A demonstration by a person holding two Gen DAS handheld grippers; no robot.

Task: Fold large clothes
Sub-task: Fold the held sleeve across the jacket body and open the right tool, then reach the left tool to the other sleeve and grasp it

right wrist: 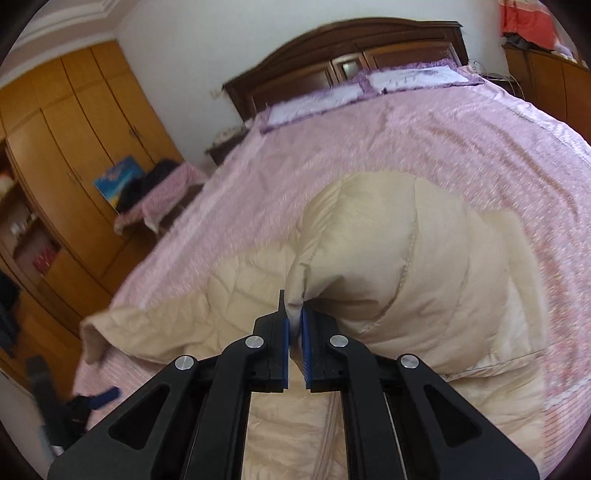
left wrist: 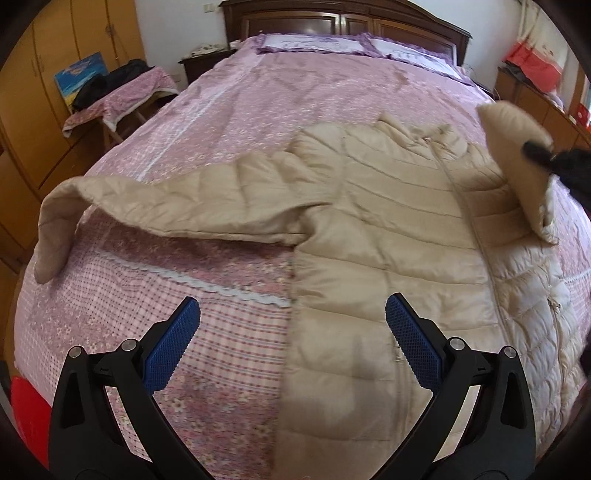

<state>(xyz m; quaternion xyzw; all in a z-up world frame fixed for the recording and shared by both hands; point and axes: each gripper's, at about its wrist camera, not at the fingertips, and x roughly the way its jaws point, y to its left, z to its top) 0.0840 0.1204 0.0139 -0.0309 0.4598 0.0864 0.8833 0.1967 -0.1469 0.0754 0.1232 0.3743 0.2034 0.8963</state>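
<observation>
A beige quilted puffer jacket (left wrist: 388,229) lies front up on the pink bed, its zipper running down the middle. Its left sleeve (left wrist: 147,199) stretches out to the left, the cuff hanging near the bed's edge. My left gripper (left wrist: 291,332) is open and empty, hovering over the jacket's lower left hem. My right gripper (right wrist: 294,314) is shut on the cuff of the jacket's right sleeve (right wrist: 388,258) and holds it lifted over the jacket body. In the left wrist view the lifted sleeve (left wrist: 517,147) and the right gripper (left wrist: 543,153) show at the far right.
The bed (left wrist: 277,110) has a pink floral cover, pillows (left wrist: 314,42) and a dark wooden headboard (left wrist: 351,22). A wooden wardrobe (left wrist: 55,55) and a small cloth-covered table (left wrist: 122,96) stand at the left. A red object (left wrist: 29,417) sits low left.
</observation>
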